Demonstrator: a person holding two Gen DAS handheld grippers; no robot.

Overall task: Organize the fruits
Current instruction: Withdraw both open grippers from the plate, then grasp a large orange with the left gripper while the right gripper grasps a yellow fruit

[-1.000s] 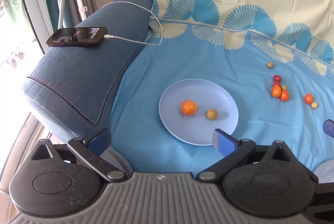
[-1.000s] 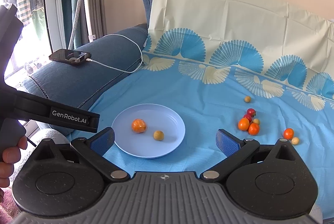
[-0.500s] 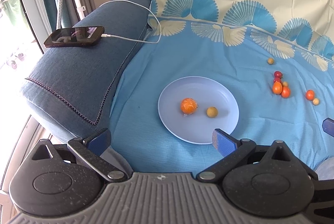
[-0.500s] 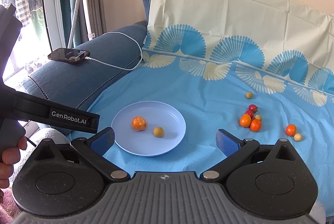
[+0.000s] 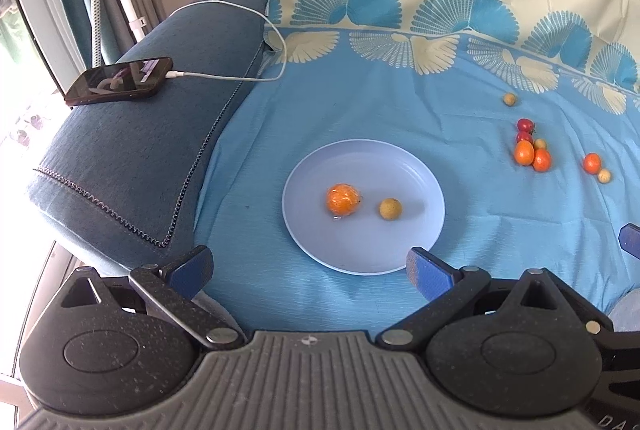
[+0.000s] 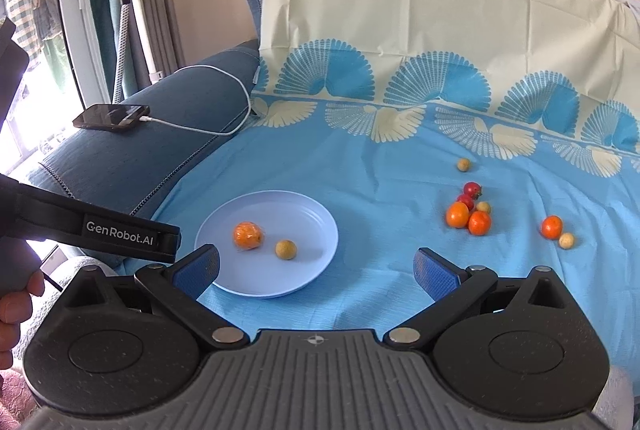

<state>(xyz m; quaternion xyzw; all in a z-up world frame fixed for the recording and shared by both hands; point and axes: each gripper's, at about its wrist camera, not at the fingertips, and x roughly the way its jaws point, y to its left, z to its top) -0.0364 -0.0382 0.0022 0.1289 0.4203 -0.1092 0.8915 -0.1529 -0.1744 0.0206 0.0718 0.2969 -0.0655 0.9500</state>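
1. Change over the last second: almost nothing in the scene. Plate holds the same wrapped orange and small yellow fruit; nothing added, nothing removed. Both cameras drift slightly, so the views shift a bit, but no fruit moves.
2. Meaning for the task, as a judgement: sorting is early, two fruits plated, most left on the sofa cloth. This looks like a pause between placements, with the next pick not yet begun.
3. Loose fruits lie well right of the plate: a cluster of two red tomatoes, two oranges and a small yellow one touching or just beside each other; a lone yellow fruit behind it; an orange-and-yellow pair further right.
4. Left hand-held gripper: spread wide, nothing between the fingers, hovering at the near edge of the plate, pointing across it.
5. Right hand-held gripper: also wide, holding nothing, hovering above the cloth between plate and cluster, aimed forward. The left unit's body and the person's hand show at the left edge of the right view.
6. Next, likely: right gripper goes to the cluster; packed fruits may roll when one is pinched.
7. Phone on charger cable sits on the armrest, apart from the work.
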